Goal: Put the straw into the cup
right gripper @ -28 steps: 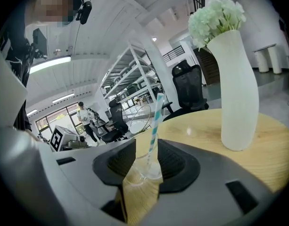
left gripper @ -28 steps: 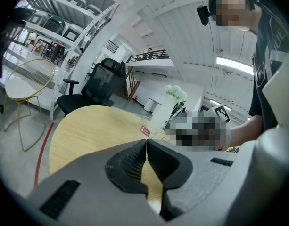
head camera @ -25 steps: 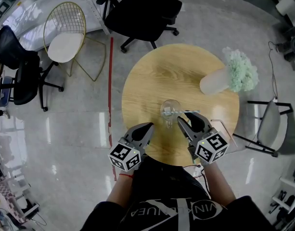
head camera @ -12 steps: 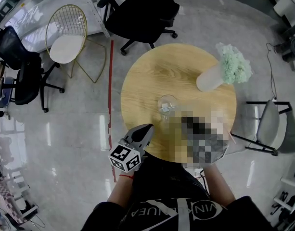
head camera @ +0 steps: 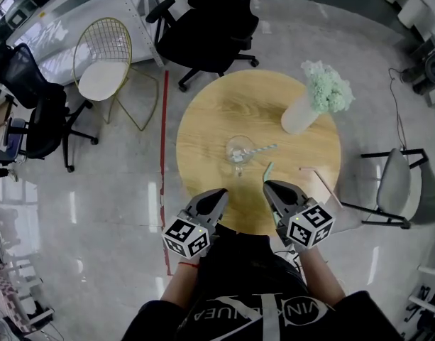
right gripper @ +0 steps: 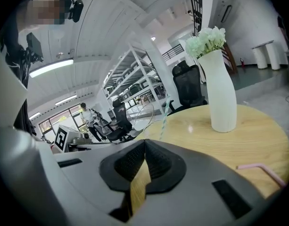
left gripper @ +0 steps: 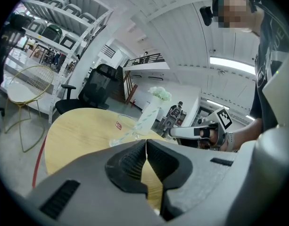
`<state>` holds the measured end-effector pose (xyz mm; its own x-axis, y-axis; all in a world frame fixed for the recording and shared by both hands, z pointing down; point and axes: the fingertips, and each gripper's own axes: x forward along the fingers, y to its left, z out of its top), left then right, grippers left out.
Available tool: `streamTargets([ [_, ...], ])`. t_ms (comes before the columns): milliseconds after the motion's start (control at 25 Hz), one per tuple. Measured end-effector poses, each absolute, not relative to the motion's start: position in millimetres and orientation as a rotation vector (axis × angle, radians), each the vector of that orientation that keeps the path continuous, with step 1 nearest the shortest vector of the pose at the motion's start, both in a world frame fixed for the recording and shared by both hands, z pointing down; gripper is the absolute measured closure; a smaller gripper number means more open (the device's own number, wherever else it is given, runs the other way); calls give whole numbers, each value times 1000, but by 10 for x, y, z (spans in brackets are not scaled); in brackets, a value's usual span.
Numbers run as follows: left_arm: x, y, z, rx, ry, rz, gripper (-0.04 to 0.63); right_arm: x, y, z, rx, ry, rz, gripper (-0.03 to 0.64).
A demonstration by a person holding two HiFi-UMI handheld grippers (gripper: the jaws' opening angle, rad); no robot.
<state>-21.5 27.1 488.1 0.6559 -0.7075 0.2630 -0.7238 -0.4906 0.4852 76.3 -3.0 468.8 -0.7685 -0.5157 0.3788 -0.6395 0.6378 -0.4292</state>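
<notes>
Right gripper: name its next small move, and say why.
Probably nothing more than easing it back from the table. The striped straw already leans in the glass cup. The right gripper, whose jaws have just closed with nothing between them, sits apart from the cup at the near edge. The left gripper is shut and empty too, so the task looks done.

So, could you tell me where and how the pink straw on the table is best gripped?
I'd take it on a straight stretch, clear of the bend. The pink straw lies flat on the table near its edge, so come straight down from above and close across it.
</notes>
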Motion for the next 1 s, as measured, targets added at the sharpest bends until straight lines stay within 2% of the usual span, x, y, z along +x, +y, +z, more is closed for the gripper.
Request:
streamTargets([
  [1000,60,992,4460,2402,-1199,17,583,892,868,4281,766,-2794,745,614],
])
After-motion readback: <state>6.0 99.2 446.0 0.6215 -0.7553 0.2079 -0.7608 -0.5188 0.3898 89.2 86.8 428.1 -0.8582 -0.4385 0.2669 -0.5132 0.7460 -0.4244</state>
